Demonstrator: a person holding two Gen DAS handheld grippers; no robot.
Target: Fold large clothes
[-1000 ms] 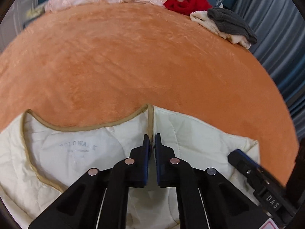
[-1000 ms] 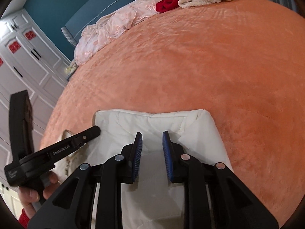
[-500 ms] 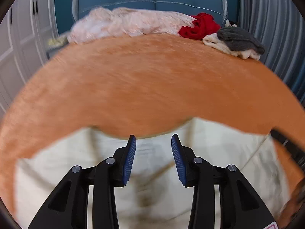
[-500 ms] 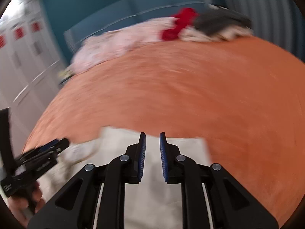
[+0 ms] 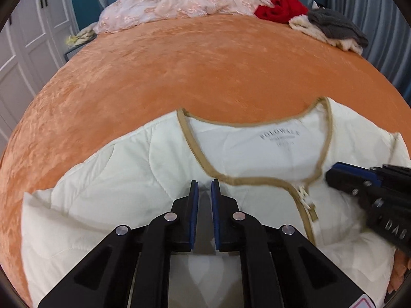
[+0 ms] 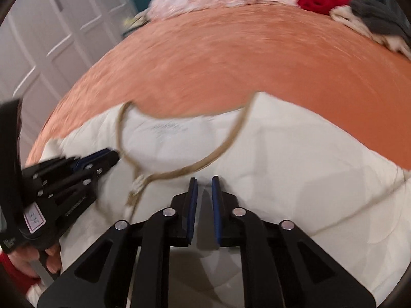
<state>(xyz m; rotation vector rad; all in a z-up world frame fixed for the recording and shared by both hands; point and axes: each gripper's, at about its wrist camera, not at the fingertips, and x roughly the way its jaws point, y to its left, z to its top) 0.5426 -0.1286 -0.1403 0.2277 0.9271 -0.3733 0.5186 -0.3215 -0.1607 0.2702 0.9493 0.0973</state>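
Cream quilted jacket (image 5: 143, 184) is spread flat on the orange bed (image 5: 195, 77), tan-trimmed neckline (image 5: 257, 179) facing the far clothes pile (image 5: 328, 25). Left tongs (image 5: 204, 187), jaws just closing, are held nearly shut over the jacket left of the neckline, nothing gripped. Right tongs (image 6: 204, 183) are shut, empty, right of the neckline.
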